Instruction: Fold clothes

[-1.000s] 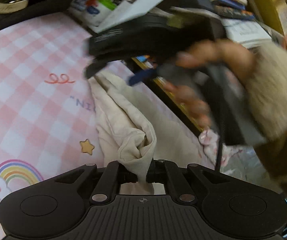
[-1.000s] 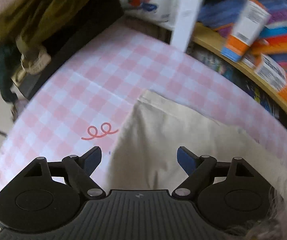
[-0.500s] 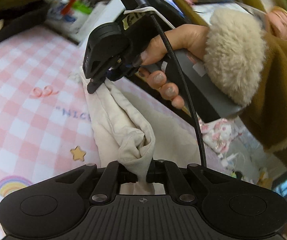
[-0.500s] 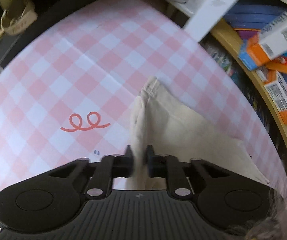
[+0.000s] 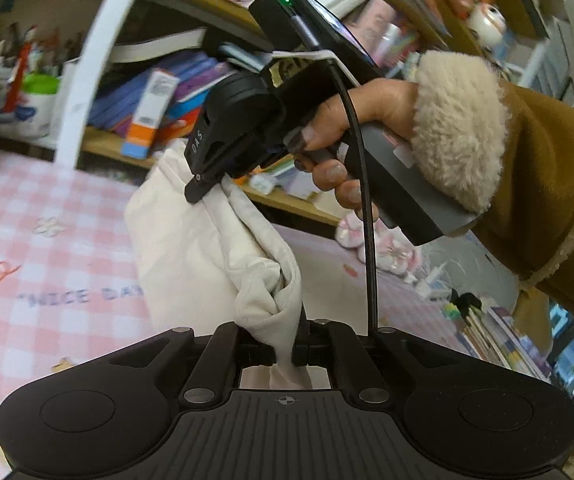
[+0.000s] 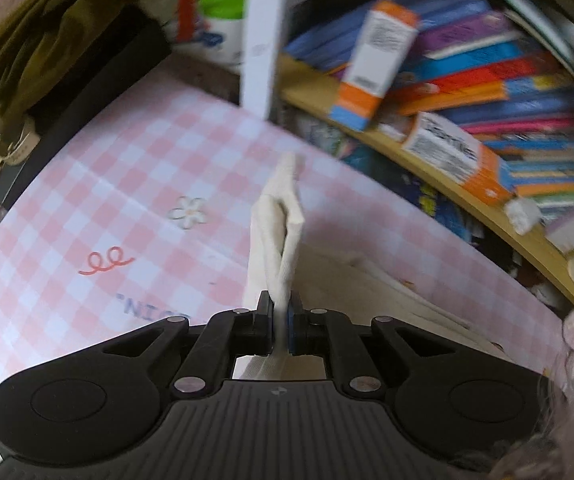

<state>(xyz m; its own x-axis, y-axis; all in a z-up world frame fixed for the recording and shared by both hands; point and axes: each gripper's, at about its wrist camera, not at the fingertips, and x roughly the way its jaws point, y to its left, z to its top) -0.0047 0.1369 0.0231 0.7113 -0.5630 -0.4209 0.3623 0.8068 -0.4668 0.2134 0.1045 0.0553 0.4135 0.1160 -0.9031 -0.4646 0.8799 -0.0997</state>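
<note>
A cream cloth garment (image 5: 191, 240) hangs lifted above the pink checked sheet (image 5: 27, 216). My left gripper (image 5: 285, 354) is shut on a bunched corner of it. My right gripper (image 6: 281, 326) is shut on another edge of the cream garment (image 6: 275, 240), which stands up as a narrow fold in front of it. In the left wrist view the right gripper (image 5: 211, 190) shows from the side, held by a hand in a fur-cuffed brown sleeve, pinching the garment's upper edge. More of the garment lies flat on the sheet (image 6: 367, 280).
A wooden shelf (image 6: 427, 168) crowded with books and boxes runs along the far side of the sheet. A white post (image 6: 263, 40) stands at its end. Dark clothes and a black surface (image 6: 67, 64) lie at the left. Pink slippers (image 5: 383, 240) sit to the right.
The right gripper came down open over the flat garment, shut on its edge, then lifted. Both grippers now hold the cloth raised off the sheet.
</note>
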